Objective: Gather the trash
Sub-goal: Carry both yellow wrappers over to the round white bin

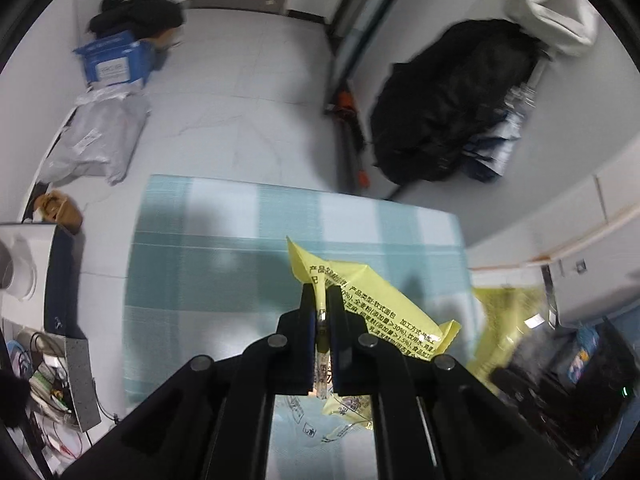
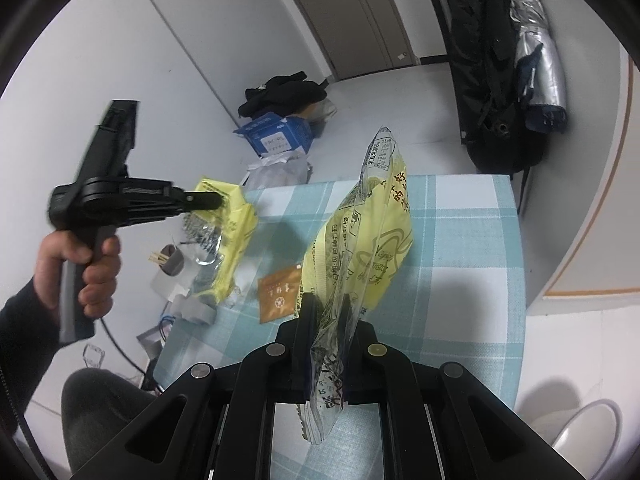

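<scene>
The counter (image 2: 472, 240), under a blue checked cloth, carries a small orange sachet (image 2: 280, 294) yet to be gathered; above it each hand lifts a yellow bread wrapper, likely bound for a bin; the right tool (image 2: 326, 308) is clamped on the taller wrapper (image 2: 360, 240); the left tool (image 1: 321, 300) is pinched tight on the other wrapper (image 1: 384, 312).

Pale tiled floor (image 1: 248, 92) under white walls (image 2: 120, 60); closed door (image 2: 360, 16) at twelve o'clock; checked teal worktop (image 2: 460, 240); dark bag (image 1: 452, 100) at two o'clock.
</scene>
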The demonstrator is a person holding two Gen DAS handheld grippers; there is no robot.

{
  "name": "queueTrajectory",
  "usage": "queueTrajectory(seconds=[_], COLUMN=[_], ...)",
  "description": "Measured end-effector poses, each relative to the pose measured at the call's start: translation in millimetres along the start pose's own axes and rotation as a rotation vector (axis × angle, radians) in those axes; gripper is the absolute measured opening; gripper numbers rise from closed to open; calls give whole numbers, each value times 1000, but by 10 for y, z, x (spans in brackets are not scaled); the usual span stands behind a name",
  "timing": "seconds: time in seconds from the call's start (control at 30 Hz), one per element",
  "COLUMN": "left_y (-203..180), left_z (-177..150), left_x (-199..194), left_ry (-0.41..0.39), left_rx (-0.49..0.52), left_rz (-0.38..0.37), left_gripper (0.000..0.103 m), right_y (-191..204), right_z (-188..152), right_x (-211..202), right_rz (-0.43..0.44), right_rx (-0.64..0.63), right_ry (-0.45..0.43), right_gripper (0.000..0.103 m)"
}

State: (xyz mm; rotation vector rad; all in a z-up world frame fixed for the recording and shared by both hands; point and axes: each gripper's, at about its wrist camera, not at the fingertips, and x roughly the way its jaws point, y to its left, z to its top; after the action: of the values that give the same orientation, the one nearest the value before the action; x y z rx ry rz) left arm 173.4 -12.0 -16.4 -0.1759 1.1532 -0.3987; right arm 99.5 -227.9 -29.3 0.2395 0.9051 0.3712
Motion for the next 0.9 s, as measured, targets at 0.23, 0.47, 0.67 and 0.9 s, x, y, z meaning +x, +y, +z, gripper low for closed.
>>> queueTrajectory(seconds=[0.23,0.47,0.67,0.9], left_y=[-432,-877,-1351,-1991], left_z=[-82,-116,-150,-187], left_x=[-331,-685,-918,-1075], left_ry=[-41,-96,-144,-196], left_rx=[81,122,191,293], left_rz=[-56,-119,-180,-245], left_gripper=[2,2,2,2], right_y=[-90,-98,-134,-261], right_z=[70,71,67,109], right_x=[-236,-844,-1501,-2255], right_rz=[-18,-52,-95,-183], right_rx=[19,-5,-13,-17], right_ry=[-31,-139,-224,-325], right_gripper=[9,9,9,9])
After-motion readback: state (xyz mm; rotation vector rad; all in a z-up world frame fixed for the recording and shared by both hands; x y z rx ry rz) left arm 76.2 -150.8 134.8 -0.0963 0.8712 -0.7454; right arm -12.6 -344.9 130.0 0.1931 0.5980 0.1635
